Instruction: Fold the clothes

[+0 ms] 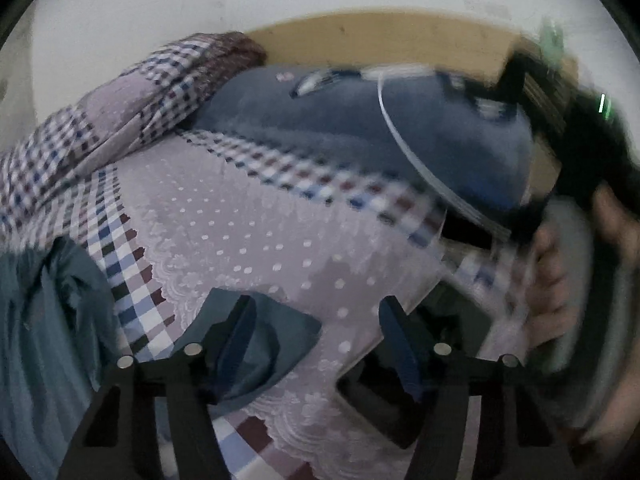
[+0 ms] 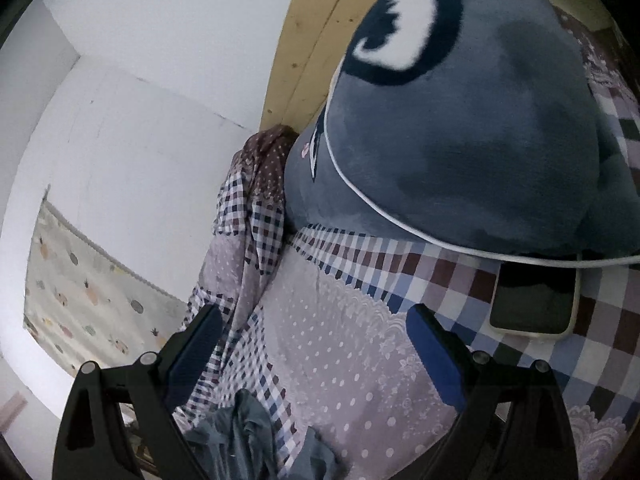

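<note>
Left claw (image 1: 316, 332): jaws apart, nothing clamped. A corner of the teal garment (image 1: 260, 344) lies on the bed (image 1: 248, 216) beside the left finger (image 1: 236, 332), and part of that finger overlaps the cloth; pad contact cannot be confirmed. The rest of the garment is bunched at the left edge of this view, on the checked border of the bedspread. The frame is blurred toward the right, where a hand (image 1: 560, 280) shows.

Right claw (image 2: 316, 356): jaws wide apart, empty, above the dotted bedspread. A crumpled part of the garment lies below it, at the bottom edge of the view.

A grey plush toy (image 2: 460, 128) rests at the head of the bed. A phone (image 2: 532, 304) lies just beside it. A folded quilt (image 2: 248, 208) sits against the wall.
</note>
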A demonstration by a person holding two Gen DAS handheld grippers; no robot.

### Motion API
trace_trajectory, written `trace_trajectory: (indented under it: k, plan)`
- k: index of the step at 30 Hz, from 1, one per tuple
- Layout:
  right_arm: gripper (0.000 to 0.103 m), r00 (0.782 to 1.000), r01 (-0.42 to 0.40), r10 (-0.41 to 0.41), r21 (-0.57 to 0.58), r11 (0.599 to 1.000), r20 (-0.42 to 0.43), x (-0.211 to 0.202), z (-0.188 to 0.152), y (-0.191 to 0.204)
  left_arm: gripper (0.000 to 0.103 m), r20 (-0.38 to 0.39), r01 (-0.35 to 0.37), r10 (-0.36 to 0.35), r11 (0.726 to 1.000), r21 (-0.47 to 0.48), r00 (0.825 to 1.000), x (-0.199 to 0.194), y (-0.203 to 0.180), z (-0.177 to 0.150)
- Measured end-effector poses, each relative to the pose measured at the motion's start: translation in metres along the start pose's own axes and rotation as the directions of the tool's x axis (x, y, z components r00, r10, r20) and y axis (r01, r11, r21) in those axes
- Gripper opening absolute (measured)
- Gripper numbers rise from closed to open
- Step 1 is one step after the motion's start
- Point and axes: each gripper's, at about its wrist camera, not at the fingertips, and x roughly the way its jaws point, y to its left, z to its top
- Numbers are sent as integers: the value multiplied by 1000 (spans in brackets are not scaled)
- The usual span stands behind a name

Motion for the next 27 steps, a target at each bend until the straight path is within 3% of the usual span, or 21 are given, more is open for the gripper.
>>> trace_trajectory:
  k: [2, 4, 10, 14, 15, 16, 17, 22, 27]
  plan:
    - [96, 1000, -3, 3, 12, 1000, -2, -1, 2, -4, 67, -30, -24, 26, 998, 57, 999, 11, -6, -2]
    - [96, 1000, -8, 8, 23, 1000, -1, -2, 3, -5, 55, -52, -36, 41, 995, 94, 998, 20, -8, -2]
    - [96, 1000, -26, 27, 48, 999, -15, 1, 2, -6, 41, -132, -60, 82, 984, 166, 988, 48, -10, -2]
    - [96, 999, -36, 38, 48, 998, -27, 5, 2, -5, 35, -172, -49, 88, 974, 220, 981, 61, -13, -6]
    - [96, 999, -38, 39, 49, 998, -26, 5, 2, -5, 29, -176, -39, 80, 974, 223, 981, 62, -13, -5]
    - [96, 999, -39, 40, 51, 998, -26, 4, 2, -6, 13, -183, -32, 71, 978, 208, 981, 62, -11, -3]
    - [96, 999, -40, 41, 54, 998, -25, 4, 2, -6, 6, -192, -28, 63, 983, 181, 979, 63, -6, 2]
    - [96, 998, -47, 49, 69, 997, -28, 6, 1, -7, 5, -165, 31, -38, 999, -42, 986, 49, 34, 48]
    - [96, 997, -64, 67, 74, 995, -47, 11, -1, -6, 4, -8, 114, -117, 977, -182, 993, 5, 76, 129]
